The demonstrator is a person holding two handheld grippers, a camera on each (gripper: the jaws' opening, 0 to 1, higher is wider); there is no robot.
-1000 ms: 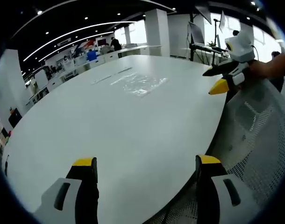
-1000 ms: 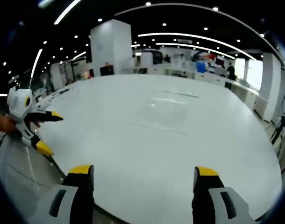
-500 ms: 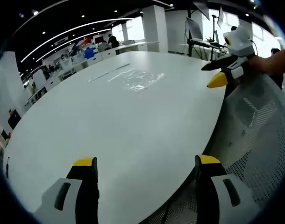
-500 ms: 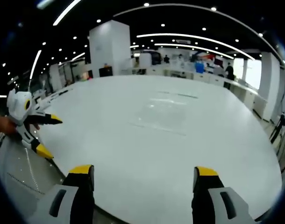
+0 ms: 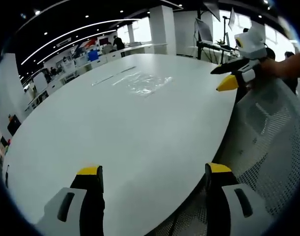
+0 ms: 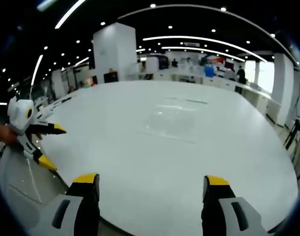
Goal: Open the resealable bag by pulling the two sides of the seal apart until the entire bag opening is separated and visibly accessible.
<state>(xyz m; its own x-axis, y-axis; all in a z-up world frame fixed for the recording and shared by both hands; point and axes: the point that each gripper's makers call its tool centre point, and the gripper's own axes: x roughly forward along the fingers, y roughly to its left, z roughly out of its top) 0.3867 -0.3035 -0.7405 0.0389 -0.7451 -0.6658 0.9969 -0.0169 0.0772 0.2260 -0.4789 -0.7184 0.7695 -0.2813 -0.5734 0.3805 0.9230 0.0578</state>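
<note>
A clear resealable bag lies flat far out on the big white table. In the right gripper view the bag is a faint glossy patch near the table's middle. My left gripper hangs open over the near table edge, nothing between its yellow-tipped jaws. My right gripper is open too, well short of the bag. The right gripper enters the left gripper view from the right, held by a hand. At the left of the right gripper view the left gripper stands open.
A grey mesh chair back stands against the table edge between the two grippers, and the chair shows low left in the right gripper view. A white pillar and rows of desks lie beyond the table.
Both views have shifted a little with the hands. The bag lies where it was and both grippers stay open.
</note>
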